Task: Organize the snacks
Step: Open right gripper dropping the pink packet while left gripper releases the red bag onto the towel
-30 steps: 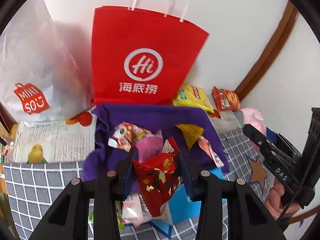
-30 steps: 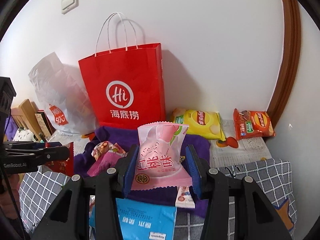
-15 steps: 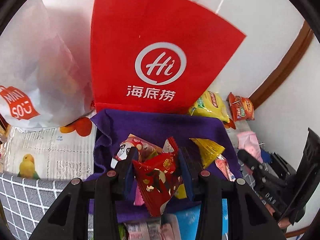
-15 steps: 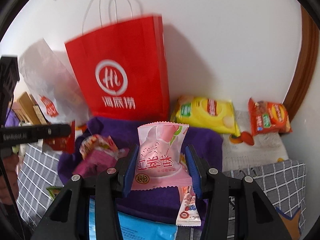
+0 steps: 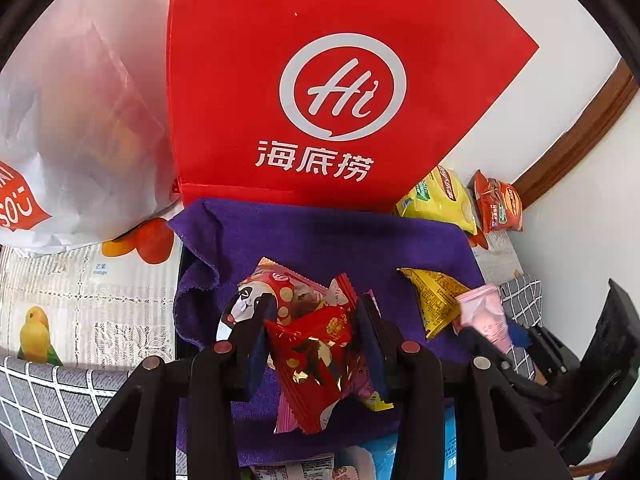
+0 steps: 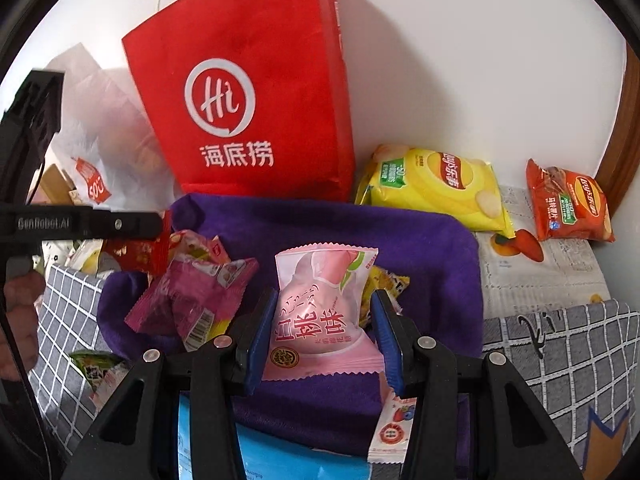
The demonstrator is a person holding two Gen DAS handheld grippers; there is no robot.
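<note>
My left gripper (image 5: 314, 334) is shut on a red snack packet (image 5: 312, 356) with gold print, held just above a purple cloth (image 5: 328, 240). On the cloth under it lie a panda-print packet (image 5: 264, 296) and a yellow packet (image 5: 436, 300). My right gripper (image 6: 322, 332) is shut on a pink peach-print packet (image 6: 320, 312) over the same purple cloth (image 6: 400, 240). A magenta packet (image 6: 192, 300) lies to its left. The left gripper (image 6: 116, 224) with its red packet (image 6: 140, 254) shows at the left edge of the right wrist view.
A red paper bag (image 5: 320, 92) stands against the wall behind the cloth, beside a white plastic bag (image 5: 80, 120). Yellow (image 6: 436, 188) and orange (image 6: 568, 208) crisp bags lie at the right. A blue packet (image 6: 280, 460) and small sachets lie near the front on the grey checked cover (image 6: 560, 360).
Both grippers have sunk and moved in toward the purple cloth and the red bag, each still holding its packet. The red bag now fills more of both views.
</note>
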